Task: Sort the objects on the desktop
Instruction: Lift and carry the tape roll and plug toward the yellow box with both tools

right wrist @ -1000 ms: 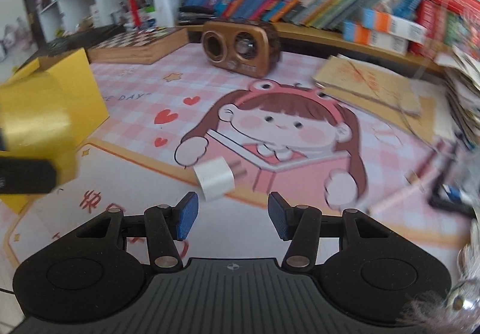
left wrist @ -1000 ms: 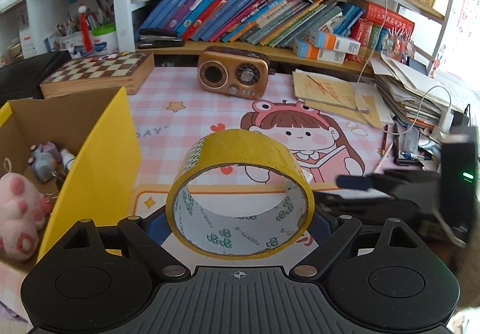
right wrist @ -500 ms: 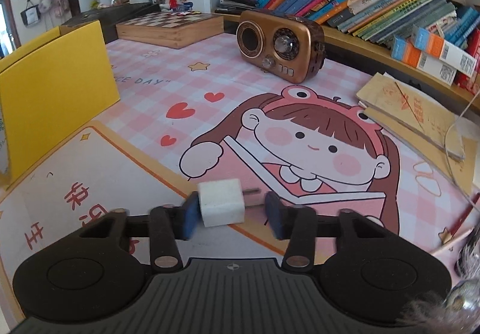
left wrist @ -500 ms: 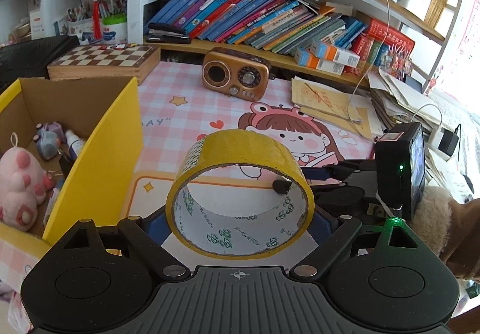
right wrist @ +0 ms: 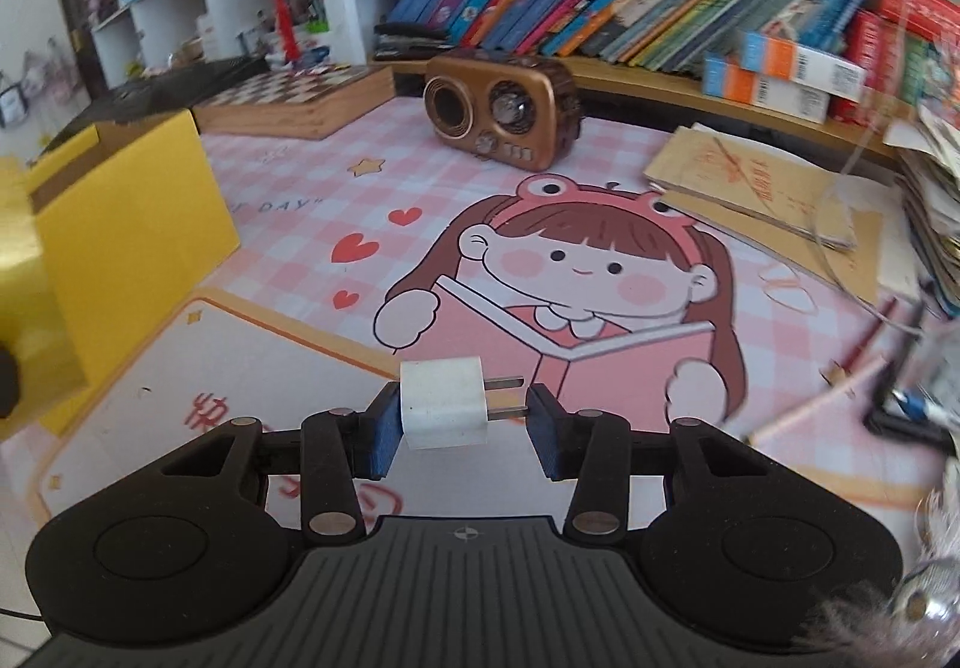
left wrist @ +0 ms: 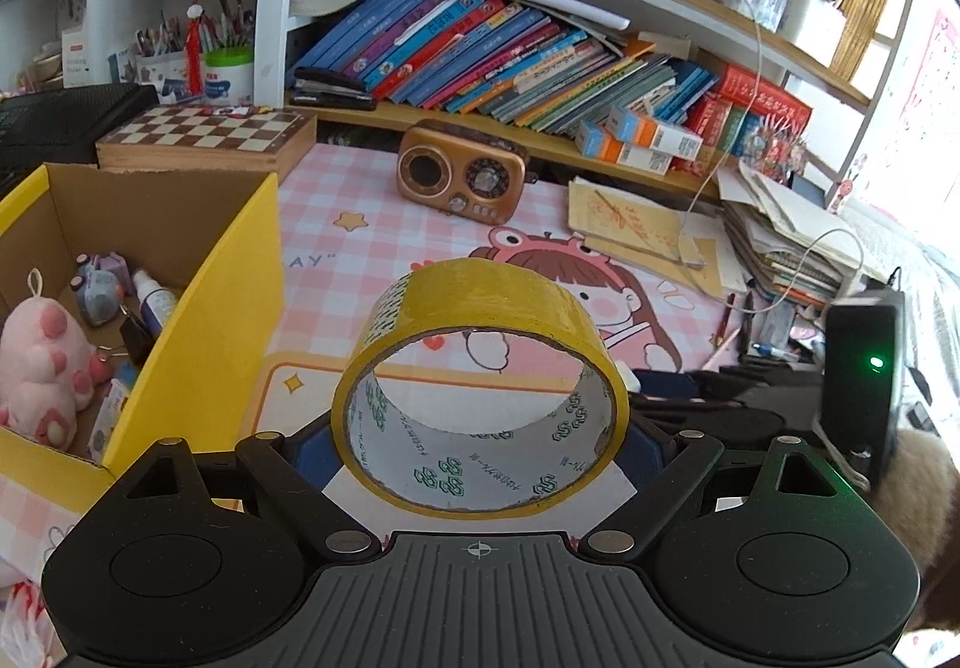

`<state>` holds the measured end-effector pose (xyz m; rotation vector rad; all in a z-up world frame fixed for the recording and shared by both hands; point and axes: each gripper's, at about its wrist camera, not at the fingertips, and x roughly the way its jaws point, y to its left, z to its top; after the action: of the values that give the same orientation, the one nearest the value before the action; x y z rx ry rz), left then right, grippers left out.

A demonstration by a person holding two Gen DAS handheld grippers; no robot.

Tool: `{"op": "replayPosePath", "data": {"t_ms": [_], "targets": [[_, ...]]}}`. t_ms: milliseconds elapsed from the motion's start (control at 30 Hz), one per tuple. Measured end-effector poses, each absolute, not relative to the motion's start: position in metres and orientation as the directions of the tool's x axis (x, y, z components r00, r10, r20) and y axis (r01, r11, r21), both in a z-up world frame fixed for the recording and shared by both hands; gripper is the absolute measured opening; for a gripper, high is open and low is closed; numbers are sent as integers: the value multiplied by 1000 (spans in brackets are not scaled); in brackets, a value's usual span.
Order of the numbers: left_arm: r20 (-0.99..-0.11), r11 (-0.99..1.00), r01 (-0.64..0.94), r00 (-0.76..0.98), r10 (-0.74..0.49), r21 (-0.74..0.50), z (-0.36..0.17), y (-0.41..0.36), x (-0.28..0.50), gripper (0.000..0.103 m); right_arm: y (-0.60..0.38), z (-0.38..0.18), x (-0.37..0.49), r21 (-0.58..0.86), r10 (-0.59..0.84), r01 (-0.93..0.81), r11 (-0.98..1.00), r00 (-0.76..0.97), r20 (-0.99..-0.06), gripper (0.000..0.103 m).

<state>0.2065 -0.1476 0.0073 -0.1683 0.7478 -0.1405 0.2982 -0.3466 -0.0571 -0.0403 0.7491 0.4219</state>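
My left gripper [left wrist: 479, 443] is shut on a yellow tape roll [left wrist: 479, 392] and holds it above the desk mat, just right of the yellow cardboard box [left wrist: 204, 338]. The roll also shows at the left edge of the right wrist view [right wrist: 27, 296]. My right gripper [right wrist: 462, 419] is shut on a white plug adapter [right wrist: 444, 401]: the body is against the left pad and the prongs touch the right pad. It holds it above the cartoon desk mat [right wrist: 570, 272]. The right gripper also shows in the left wrist view [left wrist: 738, 398].
The box holds a pink plush [left wrist: 42, 362], a small bottle [left wrist: 153, 296] and other small items. A brown radio [right wrist: 504, 113], a chessboard box [left wrist: 207, 140], paper stacks [right wrist: 762, 194], pens [right wrist: 870, 344] and a bookshelf [left wrist: 510, 62] ring the mat.
My right gripper has moved up to the white plug adapter, closed on it and lifted it. My left gripper has risen with the tape roll, so more of the box's inside shows.
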Motion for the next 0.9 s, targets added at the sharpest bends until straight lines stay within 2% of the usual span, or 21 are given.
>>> {"op": "replayPosePath", "data": {"t_ms": [333,900], "targets": [[-605,968,108,764,-226,-226,19,-134,179,91,-340,-29,234,159,311,-274,948,711,-630,41],[-570,951,140,772,-280,-277,19,-65,107,91,-269,-16,140,89,254,-258,962,724,-641,41]]}}
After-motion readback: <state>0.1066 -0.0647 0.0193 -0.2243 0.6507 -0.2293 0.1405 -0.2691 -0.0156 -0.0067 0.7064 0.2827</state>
